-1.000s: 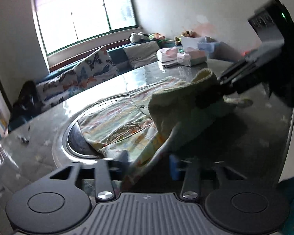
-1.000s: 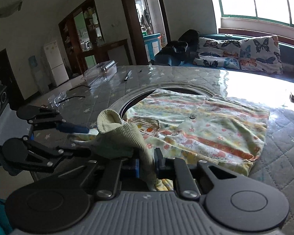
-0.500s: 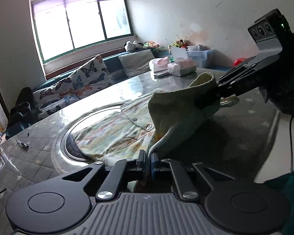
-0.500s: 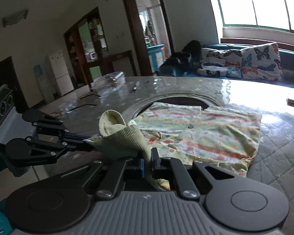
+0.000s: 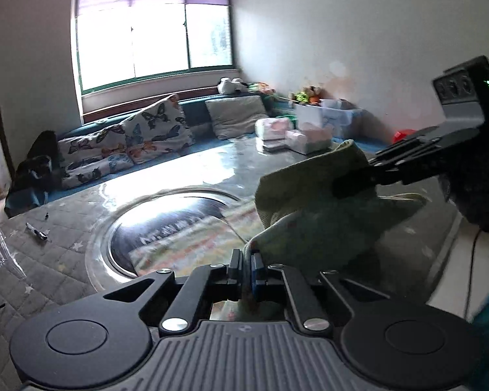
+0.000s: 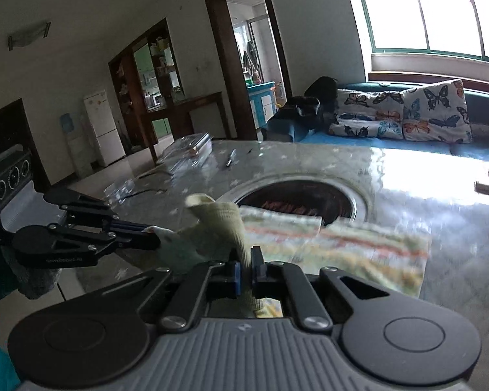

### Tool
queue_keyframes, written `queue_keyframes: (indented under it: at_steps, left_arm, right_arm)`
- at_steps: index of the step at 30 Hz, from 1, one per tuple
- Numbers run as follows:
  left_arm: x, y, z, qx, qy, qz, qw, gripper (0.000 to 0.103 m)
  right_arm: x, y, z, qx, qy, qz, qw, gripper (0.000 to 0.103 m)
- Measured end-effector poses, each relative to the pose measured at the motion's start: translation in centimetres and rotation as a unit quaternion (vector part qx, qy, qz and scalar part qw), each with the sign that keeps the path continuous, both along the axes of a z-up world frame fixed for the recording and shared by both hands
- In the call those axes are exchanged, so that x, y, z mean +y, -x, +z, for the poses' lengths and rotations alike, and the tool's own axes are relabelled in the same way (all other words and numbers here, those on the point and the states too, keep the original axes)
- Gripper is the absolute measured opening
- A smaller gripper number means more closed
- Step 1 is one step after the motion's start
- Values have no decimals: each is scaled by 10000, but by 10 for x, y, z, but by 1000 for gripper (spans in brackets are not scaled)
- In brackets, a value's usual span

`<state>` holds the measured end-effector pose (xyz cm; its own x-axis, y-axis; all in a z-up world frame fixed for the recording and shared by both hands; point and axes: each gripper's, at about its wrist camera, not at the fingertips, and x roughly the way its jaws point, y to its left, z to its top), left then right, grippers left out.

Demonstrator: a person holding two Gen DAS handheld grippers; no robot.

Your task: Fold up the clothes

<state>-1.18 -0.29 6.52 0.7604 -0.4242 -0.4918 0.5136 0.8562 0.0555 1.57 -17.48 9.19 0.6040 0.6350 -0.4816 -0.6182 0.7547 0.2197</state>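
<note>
The step in hand looks like lifting the near edge of the little garment (image 6: 335,244) so it can be laid over itself, away from the person. To do it well, both hands should go up together and stay level, so the cloth hangs straight and does not twist. The edge between the two hands should be pulled gently flat, not tight. Then both should carry it over and set it down with the edges lined up. The garment has pale stripes and a soft green ribbed hem (image 5: 309,179). Most of it lies on the grey table (image 6: 407,195), partly over the round metal ring (image 5: 101,244) in the middle, and the near part is lifted off the table. The left gripper (image 5: 247,262) has its jaws pressed nearly together, pinching a thin bit of the cloth edge. The right gripper (image 6: 244,270) is the same, with its jaws squeezed on the green hem. Each one holds its own spot on the hem, and the cloth droops a little between them.
</note>
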Motion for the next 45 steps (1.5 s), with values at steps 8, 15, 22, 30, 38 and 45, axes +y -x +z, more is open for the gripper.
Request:
queue_keyframes:
  at_steps: [8,15,22,30,38,45]
  left_arm:
    - [11,-101,-2,364,64,454,9983,6]
    - [18,-187,-48,1157,68,943,9888,6]
    - [14,-199,-71,1381,-57,1155,9836,7]
    - [16,-206,-70,1408,-97,1374,9804,16]
    - [15,-206,-65,1347,-134,1657,9769,24]
    - [22,-193,-46,1268,136,1771,9759,30]
  right_arm:
    - [18,-113,4,176,192,-287,9993,5]
    - [40,-197,-48,729,457,-674,9940,5]
    - [38,-222,-87,943,539,-1081,9882,18]
    - [14,-159,-68,538,769,-979,9908,23]
    - [-6,-155,-93,758,786,-1357,9847,23]
    - [1,-160,-83,577,726,-1396,9859,24]
